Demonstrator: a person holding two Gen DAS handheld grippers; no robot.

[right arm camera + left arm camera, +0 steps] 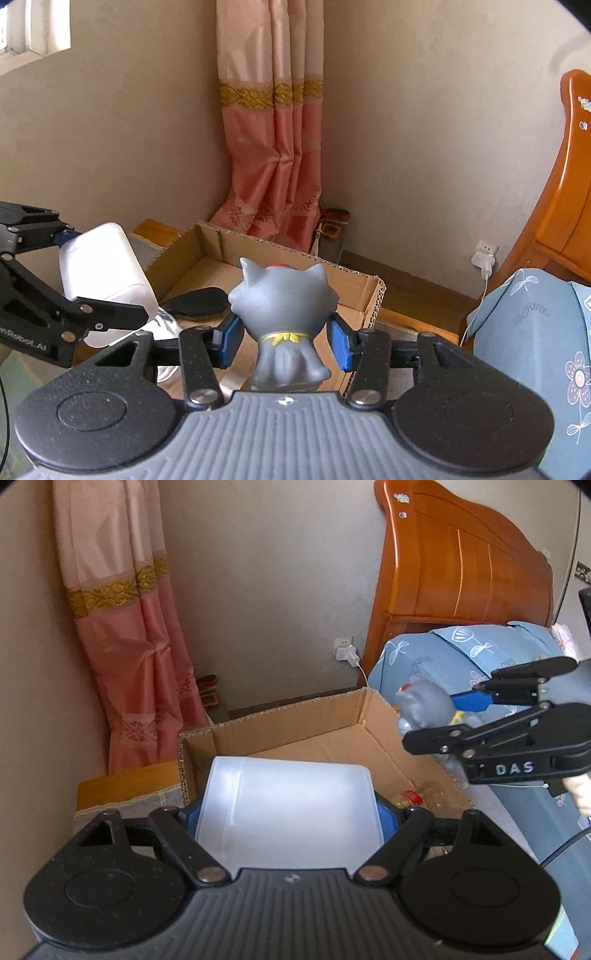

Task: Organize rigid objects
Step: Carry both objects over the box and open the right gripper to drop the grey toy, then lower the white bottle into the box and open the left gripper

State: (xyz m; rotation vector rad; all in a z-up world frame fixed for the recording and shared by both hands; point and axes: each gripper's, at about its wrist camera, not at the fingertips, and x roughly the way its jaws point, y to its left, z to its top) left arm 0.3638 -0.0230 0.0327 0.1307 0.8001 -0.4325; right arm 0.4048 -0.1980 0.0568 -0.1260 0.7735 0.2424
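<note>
Cat figurine [282, 317], hard and smooth-glazed, likely light but chippable, is pinched at its neck by the right claw [284, 343] above the cardboard box [362, 291]. White plastic tub [286, 812], stiff and slippery, is gripped across its sides by the left claw [291, 821].

The left hand-held gripper [291, 818] is tilted downward above the near end of the cardboard box [354, 716], jaws clamped on a white container [291, 812]. The right hand-held gripper [286, 345], also tilted downward, grips a grey cat figurine [284, 314] above the box's right edge.
</note>
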